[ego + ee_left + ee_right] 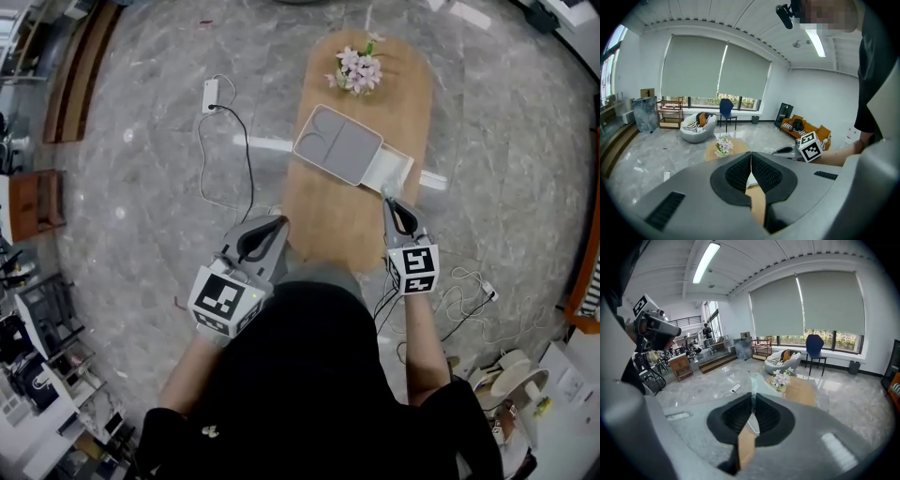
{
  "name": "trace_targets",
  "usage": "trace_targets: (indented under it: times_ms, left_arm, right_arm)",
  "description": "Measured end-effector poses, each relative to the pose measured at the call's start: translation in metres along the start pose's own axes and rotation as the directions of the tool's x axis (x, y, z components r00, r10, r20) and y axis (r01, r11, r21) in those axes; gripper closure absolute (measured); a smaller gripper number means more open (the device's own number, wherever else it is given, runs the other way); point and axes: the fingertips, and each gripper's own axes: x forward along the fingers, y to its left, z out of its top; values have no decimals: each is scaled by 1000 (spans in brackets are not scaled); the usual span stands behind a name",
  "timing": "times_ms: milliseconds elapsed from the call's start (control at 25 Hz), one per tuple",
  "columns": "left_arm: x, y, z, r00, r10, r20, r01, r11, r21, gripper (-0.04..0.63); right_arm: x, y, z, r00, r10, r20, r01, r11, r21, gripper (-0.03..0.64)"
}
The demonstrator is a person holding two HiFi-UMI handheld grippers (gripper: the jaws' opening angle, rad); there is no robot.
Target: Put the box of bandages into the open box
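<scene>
On the oval wooden table lies a flat grey-and-white box with a white open part at its right side. No separate box of bandages shows in any view. My left gripper hovers at the table's near left edge, its jaws shut with nothing between them. Just below the box's white corner, my right gripper points at it, also shut and holding nothing. The black pads of both meet along a thin line.
A bunch of pink and white flowers stands at the table's far end. A white power strip and its cables lie on the marble floor to the left. Shelves and furniture line the room's edges.
</scene>
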Motion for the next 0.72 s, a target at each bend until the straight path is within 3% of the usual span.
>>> trace_targets:
  times_ms: [400, 720]
  left_arm:
    - [-9, 5, -16, 997, 56, -49, -57, 998, -18, 584]
    - [-14, 13, -29, 993, 92, -77, -96, 994, -49, 584]
  right_arm:
    - [52, -16, -49, 991, 45, -126, -49, 998, -30, 609]
    - [96, -27, -103, 968, 57, -244, -66, 997, -30, 609]
